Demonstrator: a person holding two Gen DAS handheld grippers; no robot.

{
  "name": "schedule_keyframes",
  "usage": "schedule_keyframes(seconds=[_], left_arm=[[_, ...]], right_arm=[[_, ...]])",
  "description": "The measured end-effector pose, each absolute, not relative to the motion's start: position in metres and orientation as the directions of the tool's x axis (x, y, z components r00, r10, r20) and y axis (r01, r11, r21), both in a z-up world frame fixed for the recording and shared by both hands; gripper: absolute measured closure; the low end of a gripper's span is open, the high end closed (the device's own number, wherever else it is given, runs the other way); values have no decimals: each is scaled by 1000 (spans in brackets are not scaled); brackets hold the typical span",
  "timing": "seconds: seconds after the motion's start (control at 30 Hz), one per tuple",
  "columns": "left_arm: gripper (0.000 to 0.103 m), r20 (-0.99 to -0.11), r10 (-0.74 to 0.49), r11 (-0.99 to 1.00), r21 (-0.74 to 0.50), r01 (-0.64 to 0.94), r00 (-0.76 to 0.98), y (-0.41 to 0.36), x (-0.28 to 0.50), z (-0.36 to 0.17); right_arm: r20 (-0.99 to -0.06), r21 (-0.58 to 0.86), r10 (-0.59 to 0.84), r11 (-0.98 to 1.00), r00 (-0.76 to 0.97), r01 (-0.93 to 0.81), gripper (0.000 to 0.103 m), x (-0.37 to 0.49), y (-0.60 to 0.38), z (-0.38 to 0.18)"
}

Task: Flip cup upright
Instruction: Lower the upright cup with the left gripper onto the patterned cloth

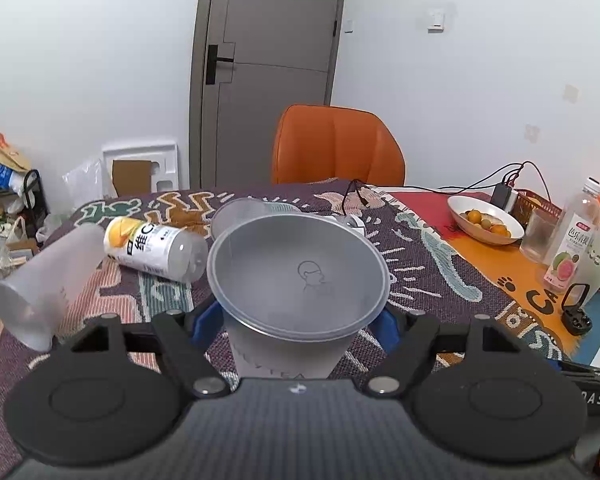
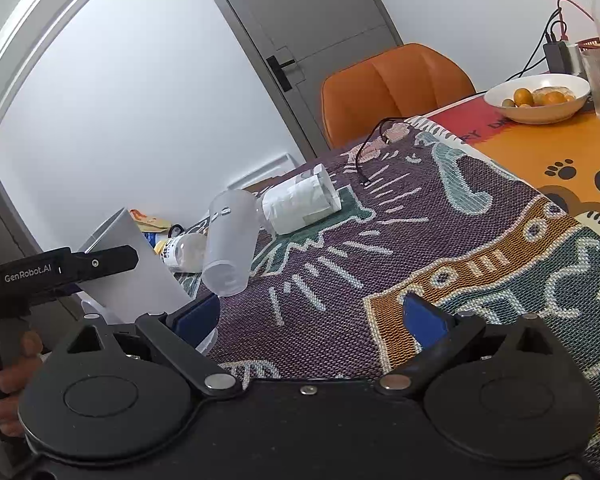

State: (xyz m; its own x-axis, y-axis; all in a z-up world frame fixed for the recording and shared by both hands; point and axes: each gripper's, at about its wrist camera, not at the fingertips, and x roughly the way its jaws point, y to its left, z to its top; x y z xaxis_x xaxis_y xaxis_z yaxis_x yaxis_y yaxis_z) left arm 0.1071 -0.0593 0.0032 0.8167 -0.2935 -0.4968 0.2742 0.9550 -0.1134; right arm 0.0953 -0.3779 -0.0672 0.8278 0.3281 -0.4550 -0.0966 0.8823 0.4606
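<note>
Cup (image 1: pixel 296 280) upright at centre frame, clamped between the left gripper's (image 1: pixel 300 320) blue fingers (image 1: pixel 206 320)!
Left view looks straight into its open mouth; the right view catches only its frosted side (image 2: pixel 136 276) at lower left, while the right gripper (image 2: pixel 312 320) hangs spread wide, grasping nothing, over the patterned cloth (image 2: pixel 380 240).
</note>
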Motion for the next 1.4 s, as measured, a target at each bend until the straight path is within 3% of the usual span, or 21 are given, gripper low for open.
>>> schedule_keyframes(seconds=[0.27,0.5,0.67,0.77,1.4], left_arm=[[27,-525,-280,959,-109,263,804,-63,109,-10],[17,-515,-271,962,-103,255,813,-64,105,-10],[16,-516,-263,963,-89,254,816,-64,96,-9],[5,-486,-265,964,-114,240,833,-59,87,-8],[5,-415,-179,972,-214,96,892,-13,44,-7]], right_arm=[[-463,448,320,889,827,-94,3,95,-374,-67],[-463,445,307,892,831,-82,3,93,-376,-66],[-449,444,307,892,839,-88,0,91,-376,-64],[-430,442,307,891,849,-98,0,88,-377,-61],[-382,378,305,913,873,-154,0,75,-355,-42]])
